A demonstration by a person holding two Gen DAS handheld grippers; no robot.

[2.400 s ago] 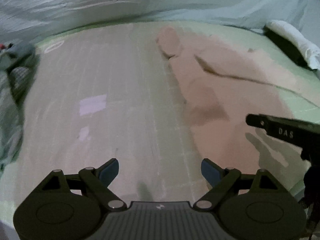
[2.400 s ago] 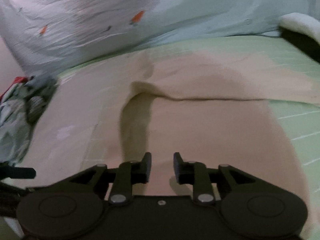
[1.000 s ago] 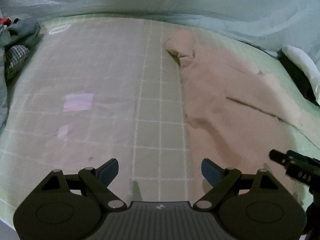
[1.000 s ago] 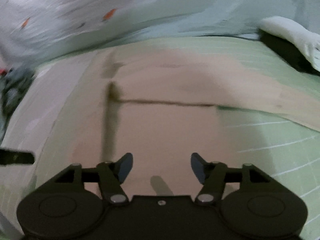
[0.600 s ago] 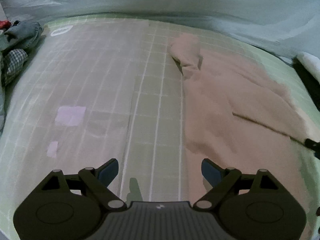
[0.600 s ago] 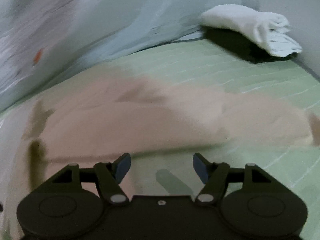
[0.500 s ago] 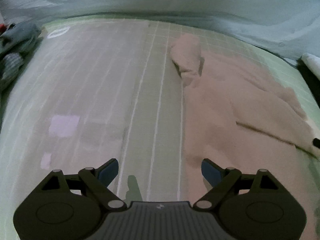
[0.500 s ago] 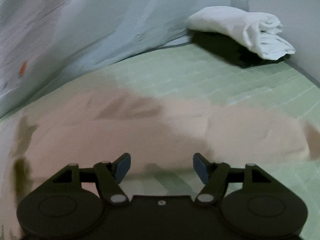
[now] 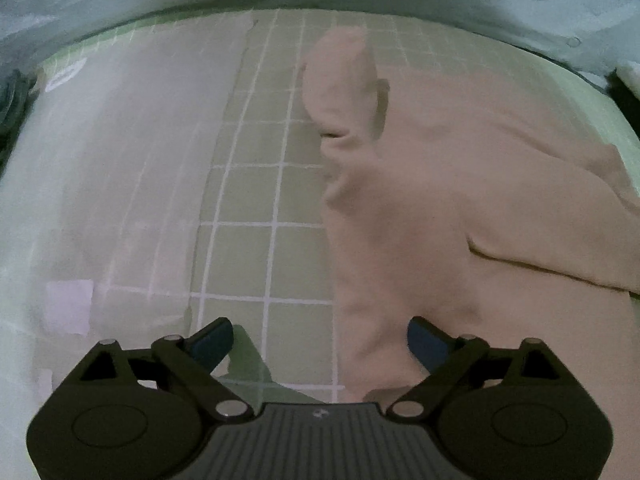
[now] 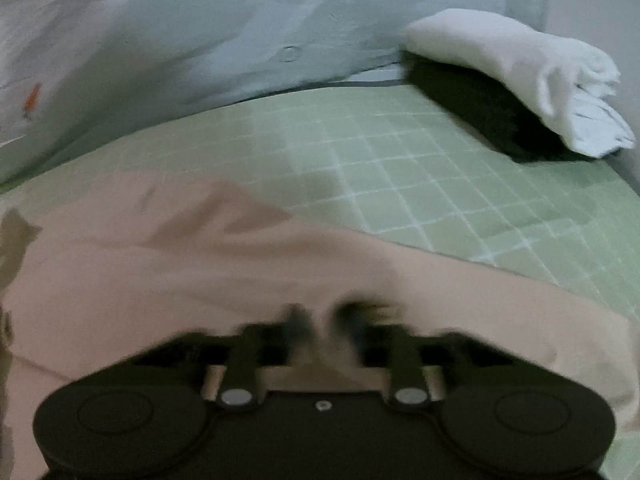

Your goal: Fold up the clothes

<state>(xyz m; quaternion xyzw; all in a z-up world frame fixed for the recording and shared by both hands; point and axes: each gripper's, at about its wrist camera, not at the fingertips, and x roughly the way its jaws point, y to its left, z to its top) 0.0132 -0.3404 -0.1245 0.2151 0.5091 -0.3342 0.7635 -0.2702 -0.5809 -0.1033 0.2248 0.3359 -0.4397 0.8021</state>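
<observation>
Green gridded mat [image 9: 256,208] covers the bed, bearing one peach garment [image 9: 460,208] spread toward its right side, one white folded towel [image 10: 516,68] at the far right corner, and a dark clothes heap [image 9: 12,104] at the left edge. One left gripper [image 9: 320,340] hovers spread wide, its right finger over the garment's near left edge; it has come nearer than a second ago. One right gripper [image 10: 320,320], blurred, has just been closing and looks clenched on the garment's fabric, where earlier it gaped.
</observation>
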